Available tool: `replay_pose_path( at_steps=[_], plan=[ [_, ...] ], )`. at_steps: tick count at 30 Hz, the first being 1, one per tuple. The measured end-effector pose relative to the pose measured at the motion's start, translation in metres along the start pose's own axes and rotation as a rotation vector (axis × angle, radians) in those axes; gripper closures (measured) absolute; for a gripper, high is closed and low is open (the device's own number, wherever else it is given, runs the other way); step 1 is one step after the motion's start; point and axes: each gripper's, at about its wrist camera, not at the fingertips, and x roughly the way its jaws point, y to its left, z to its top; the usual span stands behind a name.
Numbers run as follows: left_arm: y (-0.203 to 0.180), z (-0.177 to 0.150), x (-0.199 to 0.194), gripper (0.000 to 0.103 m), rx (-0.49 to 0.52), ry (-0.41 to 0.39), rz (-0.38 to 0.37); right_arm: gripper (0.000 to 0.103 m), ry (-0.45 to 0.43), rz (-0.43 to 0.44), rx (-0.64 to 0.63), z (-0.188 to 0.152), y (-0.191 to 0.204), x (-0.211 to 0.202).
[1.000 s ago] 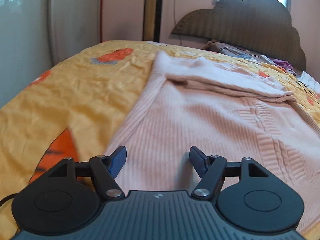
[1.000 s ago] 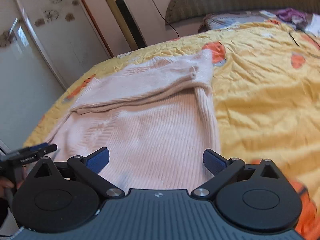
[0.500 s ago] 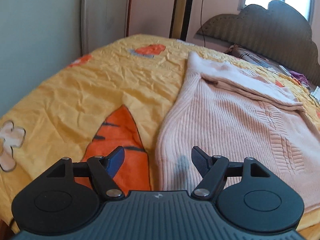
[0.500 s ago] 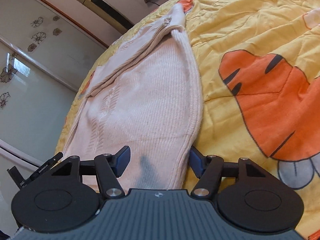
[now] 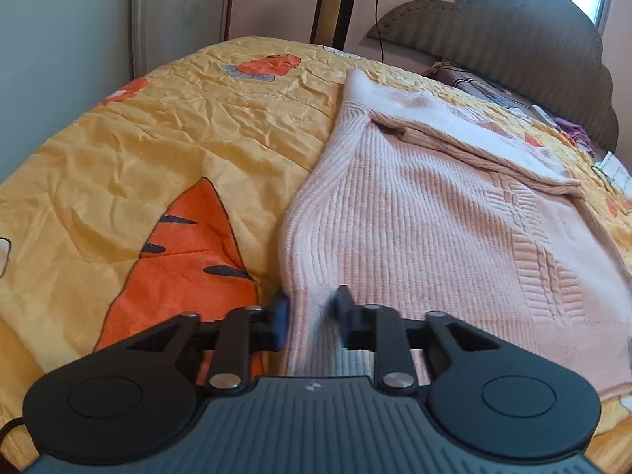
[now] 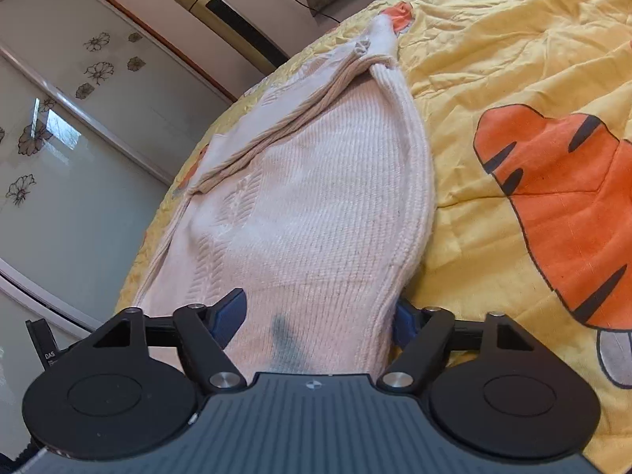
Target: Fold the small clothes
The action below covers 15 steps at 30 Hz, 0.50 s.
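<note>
Pink ribbed knit sweater (image 5: pixel 434 229): flat on yellow carrot-print bedspread (image 5: pixel 138 150). My left tongs (image 5: pixel 312 312) have narrowed onto its near hem corner; my right tongs (image 6: pixel 316 314) straddle the opposite corner, apart. Fold lift looks imminent.

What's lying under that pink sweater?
The pink sweater lies on a yellow bedspread printed with orange carrots; it shows all around the sweater. What the knit covers is hidden. A folded sleeve lies on top.
</note>
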Motion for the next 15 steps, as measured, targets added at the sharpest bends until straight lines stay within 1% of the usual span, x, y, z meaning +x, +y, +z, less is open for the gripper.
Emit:
replay_pose_path(
  at_steps=[1, 2, 4, 6, 8, 9, 10, 11, 12, 13, 15],
  plan=[
    [-0.001, 0.001, 0.001, 0.091, -0.006, 0.004, -0.008, 0.065, 0.032, 0.01, 0.03, 0.001, -0.003, 0.003],
    [-0.004, 0.001, 0.002, 0.091, 0.011, 0.001, 0.004, 0.089, 0.059, 0.01, 0.058, 0.0, -0.007, 0.006],
    [-0.006, 0.003, -0.001, 0.092, 0.014, -0.008, 0.006, 0.091, 0.066, 0.019, 0.068, -0.006, -0.011, 0.008],
    [0.0, 0.009, -0.015, 0.093, -0.028, -0.032, -0.032, 0.091, 0.068, 0.024, 0.079, -0.004, -0.009, 0.006],
    [0.011, 0.014, -0.032, 0.093, -0.073, -0.051, -0.085, 0.091, 0.017, 0.046, 0.07, 0.004, -0.005, -0.011],
    [0.014, 0.014, -0.033, 0.093, -0.077, -0.039, -0.091, 0.091, -0.009, 0.055, 0.074, 0.009, -0.006, -0.022],
    [0.016, 0.011, -0.03, 0.093, -0.084, -0.016, -0.092, 0.092, -0.026, 0.03, 0.054, 0.013, -0.007, -0.03],
    [0.018, 0.006, -0.023, 0.093, -0.091, 0.019, -0.088, 0.092, -0.019, -0.013, 0.05, 0.013, -0.013, -0.033],
    [0.019, 0.001, -0.016, 0.093, -0.093, 0.046, -0.07, 0.092, 0.008, -0.04, 0.07, 0.012, -0.023, -0.032],
    [0.019, -0.003, -0.012, 0.093, -0.097, 0.055, -0.06, 0.092, 0.044, -0.049, 0.091, 0.007, -0.032, -0.027],
    [0.02, -0.006, -0.011, 0.091, -0.108, 0.038, -0.064, 0.092, 0.041, -0.023, 0.107, -0.002, -0.035, -0.023]
  ],
)
